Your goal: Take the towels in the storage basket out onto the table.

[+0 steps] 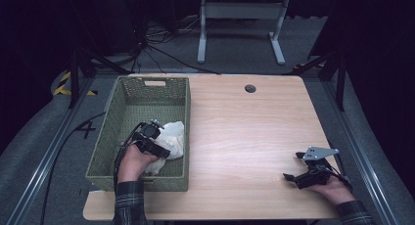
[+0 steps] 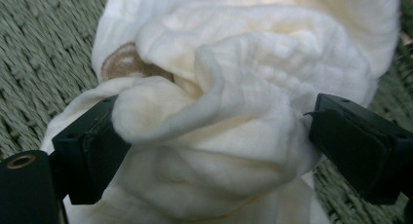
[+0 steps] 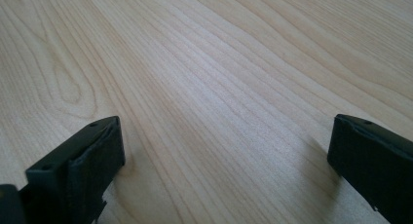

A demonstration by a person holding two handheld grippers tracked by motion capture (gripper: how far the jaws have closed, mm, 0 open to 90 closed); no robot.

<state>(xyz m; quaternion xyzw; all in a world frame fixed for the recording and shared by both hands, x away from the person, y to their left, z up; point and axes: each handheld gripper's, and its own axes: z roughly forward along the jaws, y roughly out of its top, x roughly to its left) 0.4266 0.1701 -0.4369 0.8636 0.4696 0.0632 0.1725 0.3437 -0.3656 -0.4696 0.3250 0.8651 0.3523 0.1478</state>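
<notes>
The two black jaws of the left gripper (image 2: 209, 151) stood wide apart, with a soft white cloth (image 2: 243, 87) bunched up between them. The cloth bulged right into the gap and touched both jaws, but they had not squeezed it shut, so it looked like a grab about to happen. The cloth had a small brown patch on one fold. It lay inside the green woven basket (image 1: 105, 137), in the near right corner, against the basket's right wall. In the high view the left gripper (image 1: 151, 137) reached down into the basket and pointed toward the cloth (image 1: 173, 137), which sat just ahead of it and a little to the right. The cloth was a crumpled lump with no clear long side. The left hand was much nearer to it. The right gripper (image 1: 296, 167) rested far away on the wooden table (image 1: 244, 127), near its right front corner. Its jaws were wide open too and held nothing.
</notes>
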